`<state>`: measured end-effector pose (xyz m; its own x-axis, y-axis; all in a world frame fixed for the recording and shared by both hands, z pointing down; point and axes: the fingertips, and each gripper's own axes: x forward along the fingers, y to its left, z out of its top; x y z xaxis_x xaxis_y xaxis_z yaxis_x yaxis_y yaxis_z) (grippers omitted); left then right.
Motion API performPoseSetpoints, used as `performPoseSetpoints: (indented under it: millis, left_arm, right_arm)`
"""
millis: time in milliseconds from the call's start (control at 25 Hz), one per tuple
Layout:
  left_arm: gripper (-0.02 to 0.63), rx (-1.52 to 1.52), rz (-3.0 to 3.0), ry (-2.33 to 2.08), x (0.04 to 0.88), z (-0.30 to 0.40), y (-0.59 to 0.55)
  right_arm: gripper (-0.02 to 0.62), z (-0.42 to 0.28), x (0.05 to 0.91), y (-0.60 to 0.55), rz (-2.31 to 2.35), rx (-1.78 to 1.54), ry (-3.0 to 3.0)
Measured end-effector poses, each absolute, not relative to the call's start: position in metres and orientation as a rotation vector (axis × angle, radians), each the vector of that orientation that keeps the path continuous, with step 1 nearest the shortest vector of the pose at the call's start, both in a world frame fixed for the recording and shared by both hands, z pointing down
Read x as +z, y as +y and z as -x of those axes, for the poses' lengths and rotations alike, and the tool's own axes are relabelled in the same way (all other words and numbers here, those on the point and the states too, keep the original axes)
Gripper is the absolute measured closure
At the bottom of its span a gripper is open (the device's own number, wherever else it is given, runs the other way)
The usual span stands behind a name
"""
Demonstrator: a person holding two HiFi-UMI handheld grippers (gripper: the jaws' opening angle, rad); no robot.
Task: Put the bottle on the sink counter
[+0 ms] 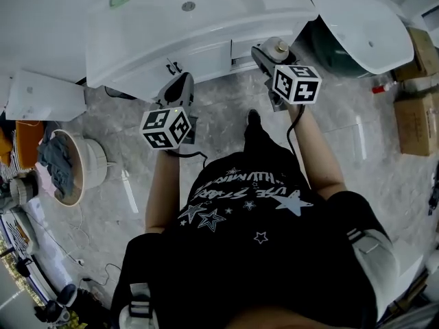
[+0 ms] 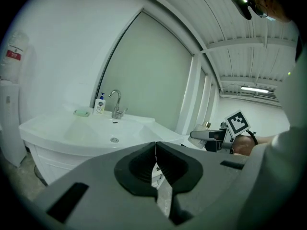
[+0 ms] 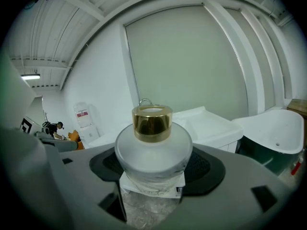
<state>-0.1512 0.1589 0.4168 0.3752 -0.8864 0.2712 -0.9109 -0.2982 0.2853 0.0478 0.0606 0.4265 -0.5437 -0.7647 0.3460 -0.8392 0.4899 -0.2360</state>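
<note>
Right hand-held gripper point(image 1: 266, 55) is clamped on the bottle point(image 3: 153, 150), its jaws pressing the frosted body from both sides. The left hand-held gripper point(image 2: 155, 163) has its jaws together with nothing between them and hovers in front of the sink cabinet.

The sink worktop point(image 1: 269, 14) lies ahead of the right hand-held gripper and to its left. In the head view the bottle sits just off the worktop's right front corner, not yet over the flat surface. In the right gripper view the white top shows behind the bottle, so I judge the carry height close to level with it.

The bottle stands upright, long axis vertical, gold cap point(image 3: 152, 121) uppermost. The move ahead is probably a short reach forward and left, then a straight lowering onto the flat ledge beside the basin.
</note>
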Motion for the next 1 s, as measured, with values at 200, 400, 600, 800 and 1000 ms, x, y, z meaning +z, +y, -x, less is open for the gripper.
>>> performPoseSetpoints:
  millis: [200,400,600,800,1000]
  left_arm:
    - [0.597,0.073,-2.216,-1.614,0.412,0.141,0.101]
    - [0.597,0.067,-2.192,-1.654,0.409,0.117,0.047]
    - [0.597,0.072,-2.167,-1.69,0.409,0.094,0.003]
    - [0.597,0.082,-2.142,-1.73,0.411,0.085,-0.027]
    - [0.597,0.097,-2.134,-1.731,0.412,0.079,-0.047]
  right_arm:
    - [0.276,-0.053,0.422,-0.004,-1.314,0.545,-2.57]
    - [0.276,-0.071,0.42,-0.062,-1.257,0.539,-2.593]
    - [0.276,-0.09,0.426,-0.108,-1.207,0.545,-2.601]
    - [0.276,-0.101,0.435,-0.137,-1.163,0.548,-2.602]
    - [0.276,-0.11,0.442,-0.157,-1.162,0.565,-2.589]
